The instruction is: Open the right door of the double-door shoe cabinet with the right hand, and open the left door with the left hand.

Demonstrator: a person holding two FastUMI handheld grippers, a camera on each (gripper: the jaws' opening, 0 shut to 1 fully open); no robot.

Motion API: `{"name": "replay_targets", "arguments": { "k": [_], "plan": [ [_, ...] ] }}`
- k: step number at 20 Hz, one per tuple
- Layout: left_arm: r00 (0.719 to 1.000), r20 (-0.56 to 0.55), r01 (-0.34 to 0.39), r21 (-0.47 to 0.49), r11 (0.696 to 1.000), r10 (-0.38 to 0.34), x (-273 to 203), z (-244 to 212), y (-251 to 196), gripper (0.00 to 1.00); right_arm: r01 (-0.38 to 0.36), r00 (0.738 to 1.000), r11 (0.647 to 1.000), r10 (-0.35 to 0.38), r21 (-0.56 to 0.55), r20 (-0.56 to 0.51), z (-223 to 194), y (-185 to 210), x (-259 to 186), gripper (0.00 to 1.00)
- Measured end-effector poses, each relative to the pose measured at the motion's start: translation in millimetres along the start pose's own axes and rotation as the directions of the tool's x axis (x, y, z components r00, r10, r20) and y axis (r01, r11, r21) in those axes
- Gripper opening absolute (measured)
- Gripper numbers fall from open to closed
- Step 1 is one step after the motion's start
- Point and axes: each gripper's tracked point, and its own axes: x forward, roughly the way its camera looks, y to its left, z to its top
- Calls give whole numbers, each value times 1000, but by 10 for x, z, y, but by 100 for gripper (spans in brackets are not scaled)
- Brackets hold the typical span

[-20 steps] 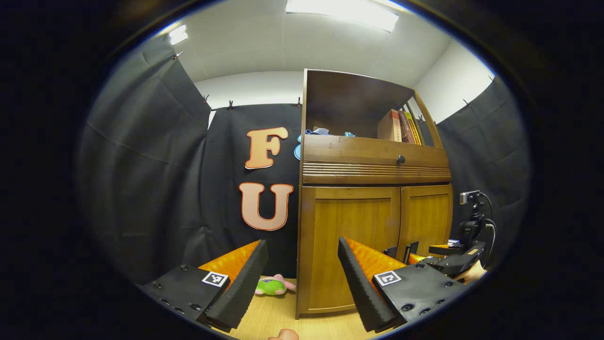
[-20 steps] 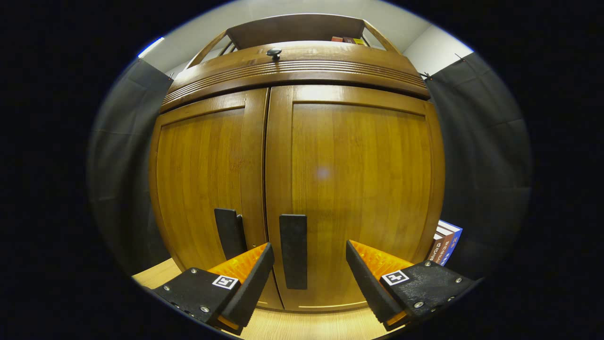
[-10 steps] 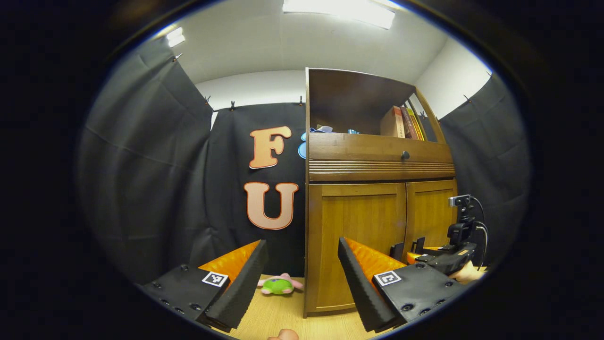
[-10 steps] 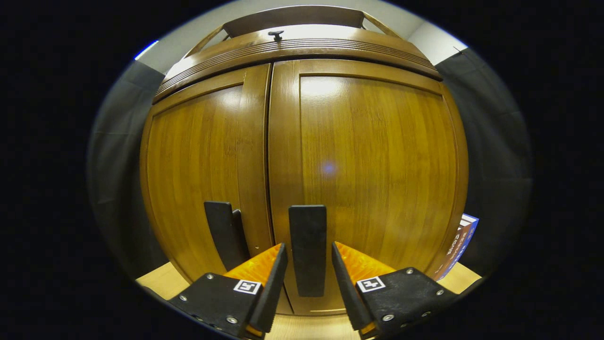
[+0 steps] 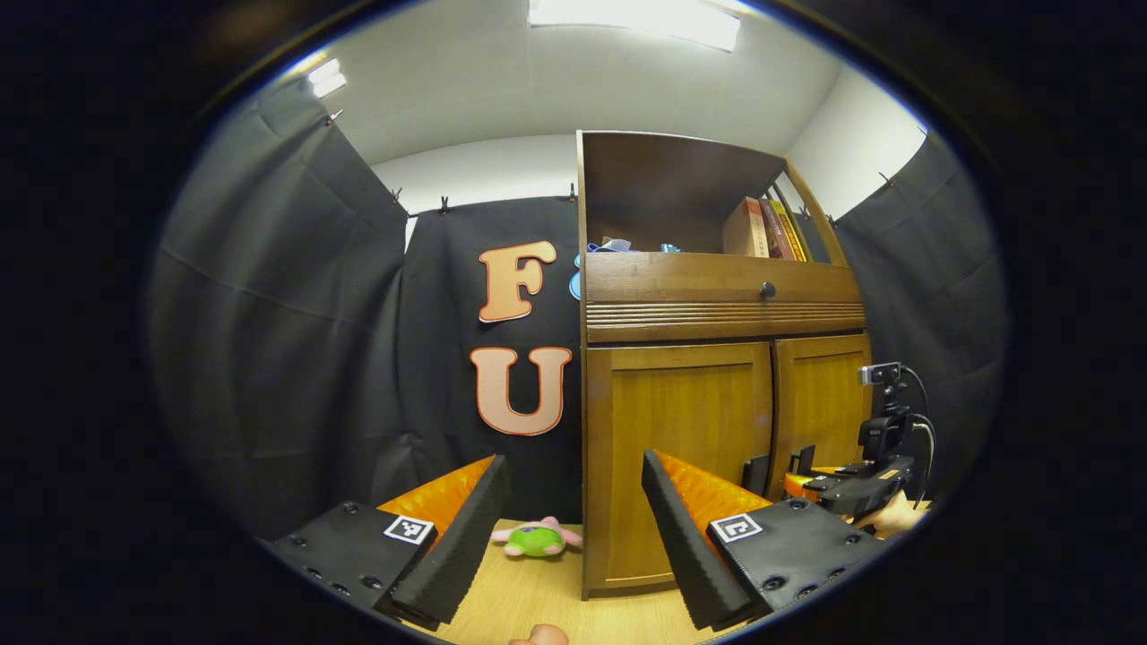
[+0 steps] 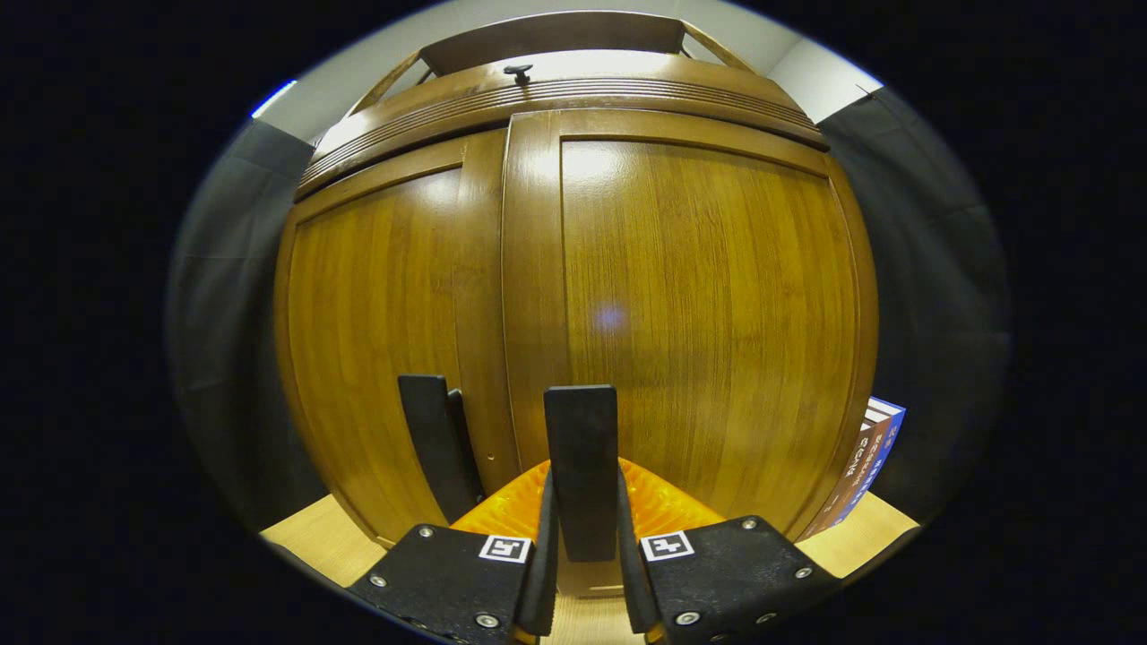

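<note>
Right gripper (image 6: 582,573) pinching right door handle (image 6: 582,448) of still-shut right door (image 6: 699,313); left gripper (image 5: 573,528) spread, well short of left door (image 5: 681,448); next, likely: outward pull on right handle along hinge arc, then left handle (image 6: 430,439).

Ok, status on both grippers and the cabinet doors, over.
Right gripper shut on right door handle. Left gripper open, off the cabinet. Both doors closed, left door handle untouched. Nothing blocking.
</note>
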Motion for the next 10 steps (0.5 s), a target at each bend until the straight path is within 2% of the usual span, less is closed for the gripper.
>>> {"name": "replay_targets", "arguments": {
  "k": [2,3,4,10],
  "plan": [
    [1000,-3,13,-13,1000,-13,-25,-4,-51,96,-16,1000,1000,16,-4,-5,-13,-20,-138,30],
    [1000,-4,13,-13,1000,-14,-24,-12,-66,95,-23,1000,1000,23,-8,-5,-18,-33,-210,21],
    [1000,-7,15,-9,1000,-15,-39,-15,-76,96,-29,1000,1000,29,-10,-4,-19,-49,-275,30],
    [1000,-7,27,-13,1000,-28,-125,28,-178,95,-51,999,999,51,-4,3,-7,-145,-639,29]
  ]
}}
